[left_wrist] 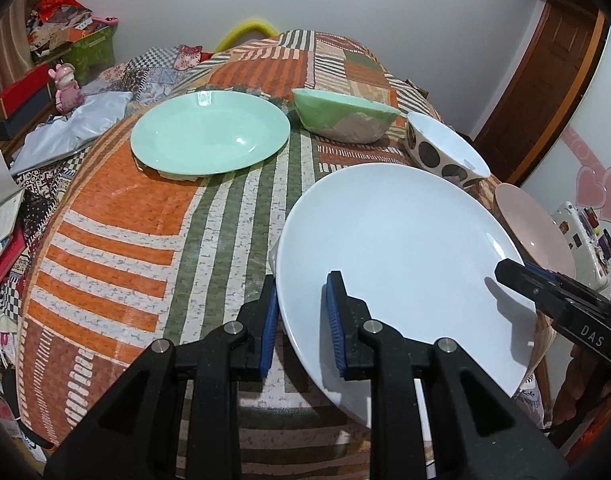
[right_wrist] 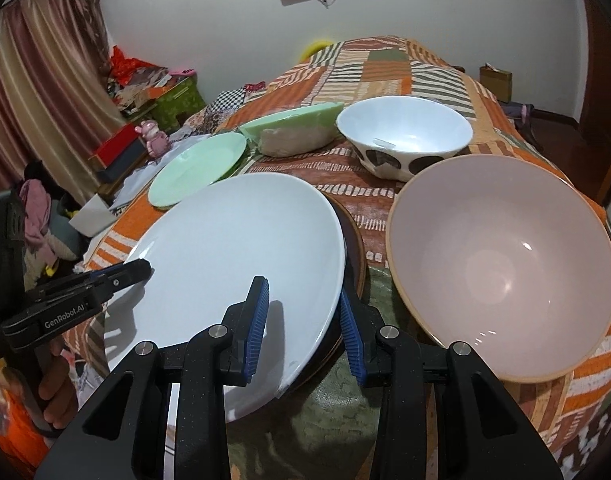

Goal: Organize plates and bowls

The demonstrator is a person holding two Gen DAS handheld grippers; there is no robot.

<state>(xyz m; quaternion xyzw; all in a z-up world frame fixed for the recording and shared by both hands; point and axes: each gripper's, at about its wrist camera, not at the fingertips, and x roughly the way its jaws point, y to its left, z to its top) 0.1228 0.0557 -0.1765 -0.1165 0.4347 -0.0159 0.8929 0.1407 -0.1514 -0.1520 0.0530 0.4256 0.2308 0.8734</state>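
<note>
A large white plate [left_wrist: 401, 256] lies near the front of the patterned table, on top of a dark brown plate [right_wrist: 351, 248]. My left gripper [left_wrist: 301, 320] straddles the white plate's left rim, jaws open with a gap to the rim. My right gripper [right_wrist: 305, 324] straddles its right rim [right_wrist: 241, 248], jaws open. A mint green plate [left_wrist: 209, 132] sits at the far left. A mint green bowl [left_wrist: 345, 114], a white bowl with dark spots [left_wrist: 445, 148] and a pink bowl [right_wrist: 501, 264] stand to the right.
The table has a striped orange and green cloth [left_wrist: 153, 248]. A pink toy figure [left_wrist: 67, 86], boxes and clutter lie left of the table. A wooden door [left_wrist: 545, 92] is at the right.
</note>
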